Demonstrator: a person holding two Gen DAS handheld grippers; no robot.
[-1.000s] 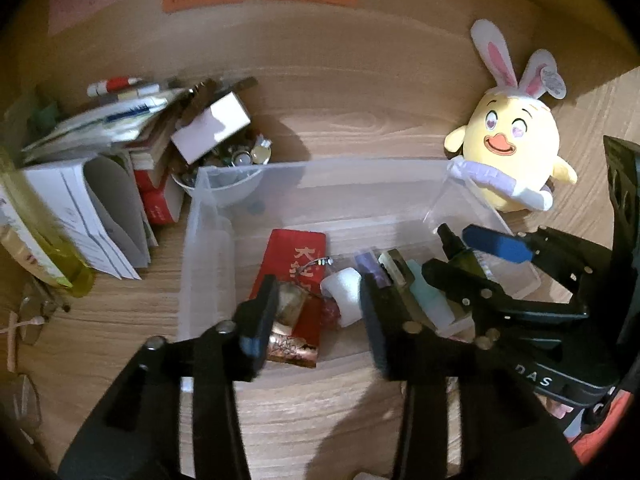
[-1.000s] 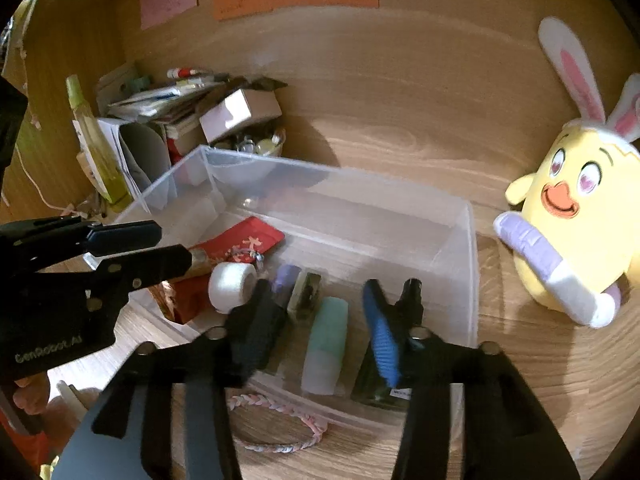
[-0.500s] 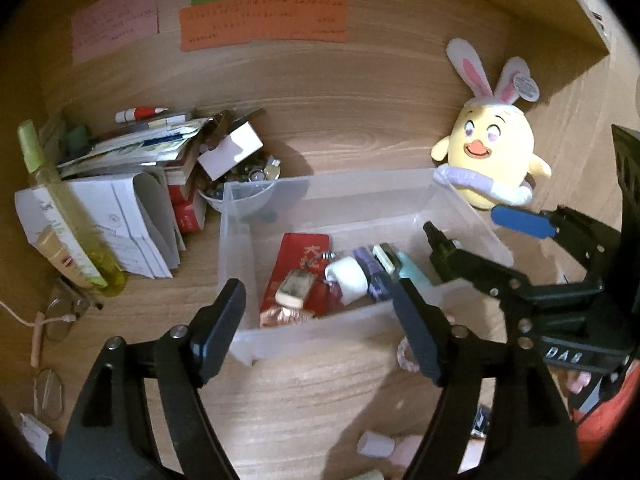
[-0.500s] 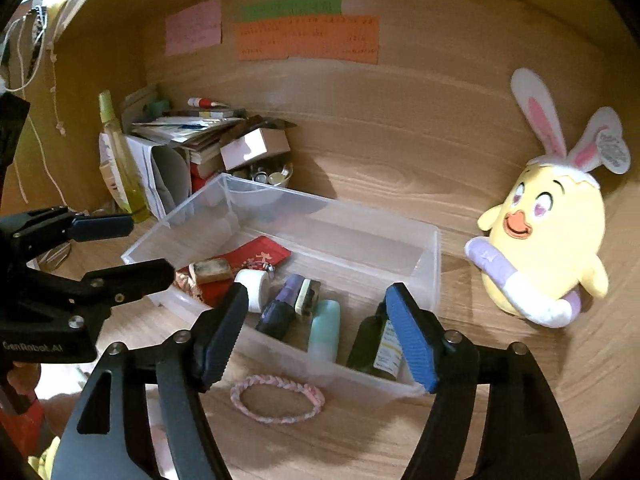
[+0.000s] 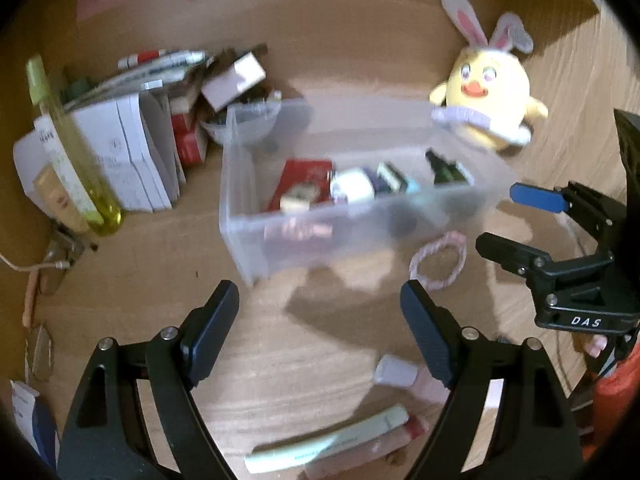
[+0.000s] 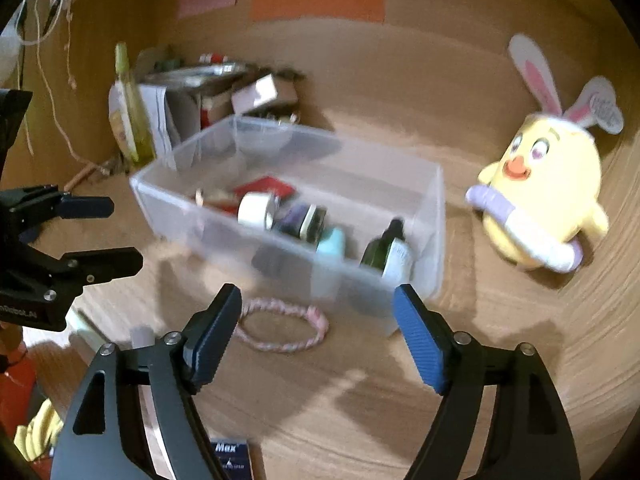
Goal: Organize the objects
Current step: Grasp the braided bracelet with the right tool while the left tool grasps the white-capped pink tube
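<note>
A clear plastic bin [image 5: 240, 208] [image 6: 436, 220] stands on the wooden desk, holding a red packet [image 5: 304, 172], a white roll [image 6: 254, 208], a teal tube [image 6: 332, 242], a dark green bottle [image 6: 386, 250] and other small items. A pink braided bracelet [image 5: 438, 264] [image 6: 280, 328] lies on the desk just in front of it. My left gripper [image 5: 320, 320] [image 6: 125, 232] and right gripper [image 6: 318, 332] [image 5: 498, 218] hover short of the bin. Both sets of jaws are opening, with nothing between them. A small pink bottle [image 5: 400, 372] and a pale green tube [image 5: 328, 444] lie near the left gripper.
A yellow plush chick with bunny ears [image 5: 488, 100] [image 6: 548, 192] sits right of the bin. Stacked books and papers [image 5: 132, 152], a yellow-green spray bottle [image 5: 72, 152] and a bowl of small things [image 5: 244, 120] crowd the back left. A blue box [image 6: 230, 458] lies near the front edge.
Both grippers have drawn back out of the bin and spread their jaws wider. The bin now sits farther off, and the bracelet, bottle and tubes have come into view.
</note>
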